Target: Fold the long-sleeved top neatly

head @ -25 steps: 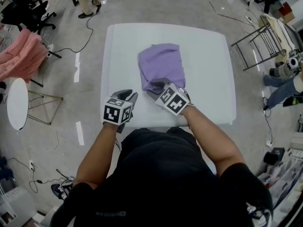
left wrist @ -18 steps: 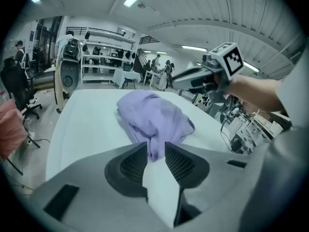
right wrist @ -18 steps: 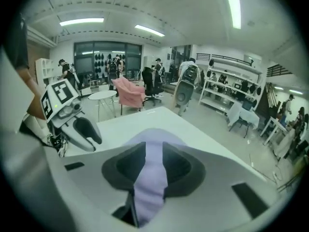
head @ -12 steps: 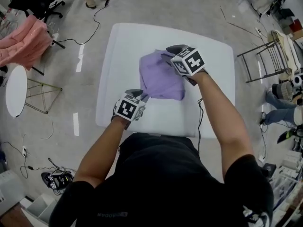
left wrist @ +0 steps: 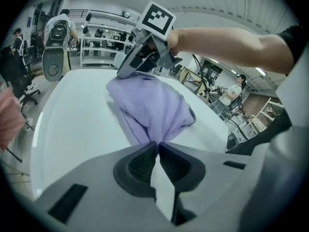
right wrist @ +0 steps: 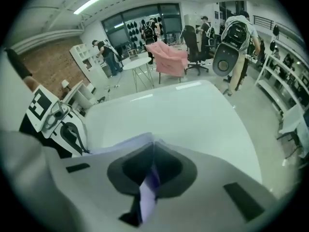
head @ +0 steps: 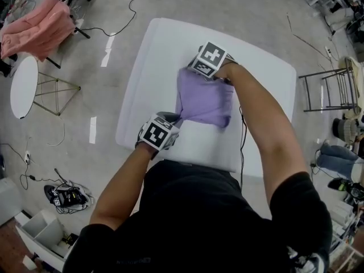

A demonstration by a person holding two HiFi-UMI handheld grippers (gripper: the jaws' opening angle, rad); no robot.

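Table has the long-sleeved top lying around its middle, purple and partly folded into a loose bundle. The left gripper has just been closing and is now pinched on the near corner, with the cloth pulled to a point at its tips. The right gripper has just been closing too and is clamped on the far edge, purple fabric squeezed between its pads. A pink garment sits well off to the left.

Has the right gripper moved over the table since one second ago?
Yes. The right gripper went from the white table's near edge to the far end of the purple top; its jaws have just been closing on that cloth.
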